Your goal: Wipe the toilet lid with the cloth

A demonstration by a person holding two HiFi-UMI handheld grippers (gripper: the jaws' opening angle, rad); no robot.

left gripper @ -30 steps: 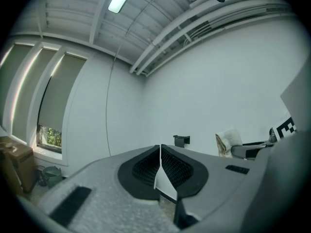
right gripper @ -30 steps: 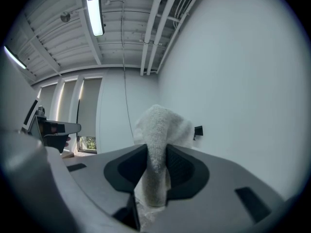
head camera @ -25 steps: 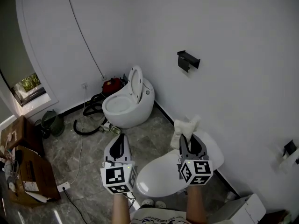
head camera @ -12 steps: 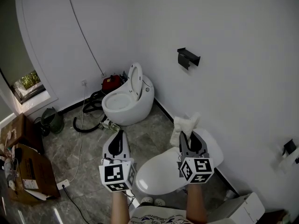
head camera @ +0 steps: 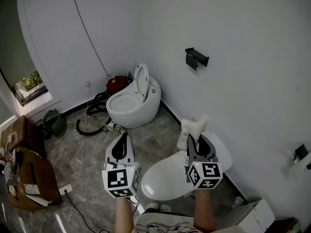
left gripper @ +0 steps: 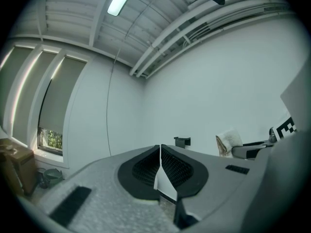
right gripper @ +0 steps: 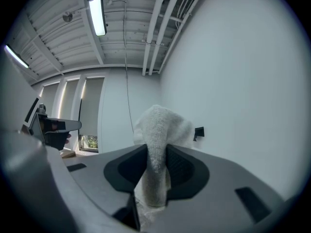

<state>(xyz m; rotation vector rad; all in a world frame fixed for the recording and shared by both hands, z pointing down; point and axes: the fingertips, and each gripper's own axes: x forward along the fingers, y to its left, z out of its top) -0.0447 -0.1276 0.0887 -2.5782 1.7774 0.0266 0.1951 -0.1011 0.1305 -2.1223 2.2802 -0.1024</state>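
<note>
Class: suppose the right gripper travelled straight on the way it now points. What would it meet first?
Nothing nearby. The right gripper, shut on the cloth, points roughly level across the room, so it would likely first reach the white wall, a little left of the black holder. Depth is unclear.

Right tongs (right gripper: 154, 166) clamp the white cloth (right gripper: 160, 135).

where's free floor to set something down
Bare tiles lie between the closed toilet and the open toilet. More bare tiles run beside the white cable. Crowded: hoses beside the open toilet, boxes at left.
</note>
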